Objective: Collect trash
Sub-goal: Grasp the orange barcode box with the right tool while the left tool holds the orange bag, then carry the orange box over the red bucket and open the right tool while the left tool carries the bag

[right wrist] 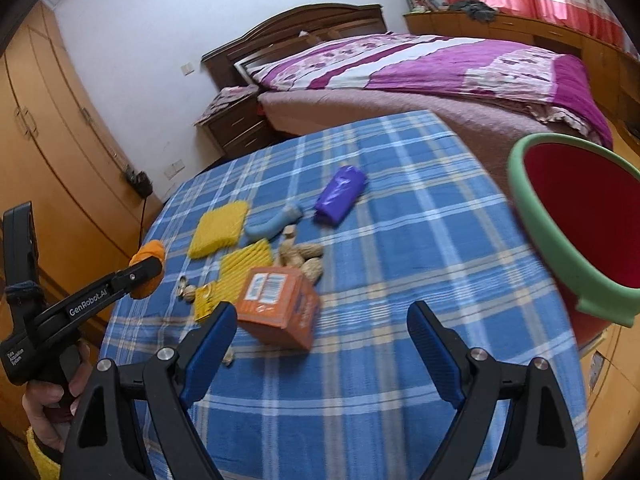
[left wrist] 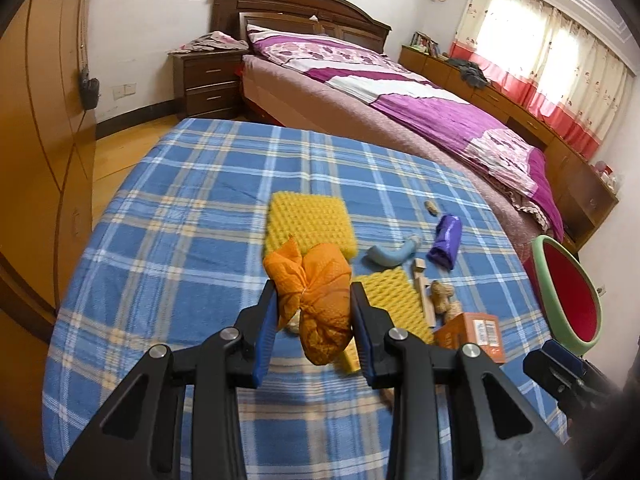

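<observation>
A bed with a purple patterned quilt and a dark wooden headboard is being seen at the back. The desk is being covered by a soft blue plaid cloth. At its right edge a round bin, red inside with a pale green rim, is being noted. An orange cardboard box is lying tipped near the front. Two yellow foam pads with a dimpled surface are lying flat, with a purple crumpled bag, a bent blue-grey piece and peanut shells beside them. A crumpled orange paper wad is being clamped between the blue ribbed pads of the left tongs, lifted above the cloth. The right tongs are being held wide apart, gripping nothing.
</observation>
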